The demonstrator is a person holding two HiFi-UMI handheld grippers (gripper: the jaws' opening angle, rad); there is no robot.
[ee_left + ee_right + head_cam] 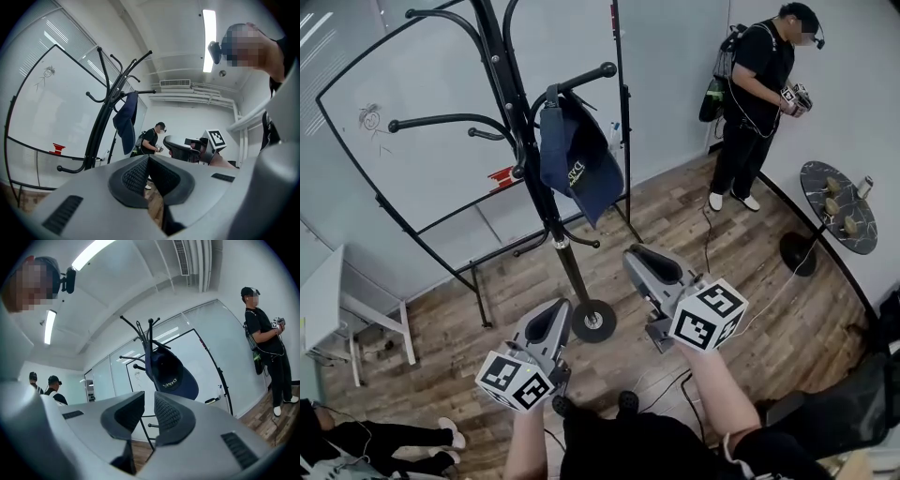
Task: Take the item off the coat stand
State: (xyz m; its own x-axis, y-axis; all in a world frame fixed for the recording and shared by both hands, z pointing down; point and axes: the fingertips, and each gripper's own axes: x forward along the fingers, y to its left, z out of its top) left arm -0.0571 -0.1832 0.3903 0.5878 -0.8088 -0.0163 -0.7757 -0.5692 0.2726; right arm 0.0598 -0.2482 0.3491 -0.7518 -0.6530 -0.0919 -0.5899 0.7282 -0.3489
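Observation:
A navy cap hangs from a hook arm of the black coat stand. In the left gripper view the cap dangles on the stand well ahead and to the left. The right gripper view shows the cap just above its jaws, underside facing me. My left gripper is low, near the stand's base, jaws touching at the tips and empty. My right gripper is below and right of the cap, apart from it, jaws showing only a thin slit with nothing in it.
A whiteboard on a black frame stands behind the coat stand. A person stands at the back right holding grippers. A round dark table with small items is at the right. A white bench sits at the left.

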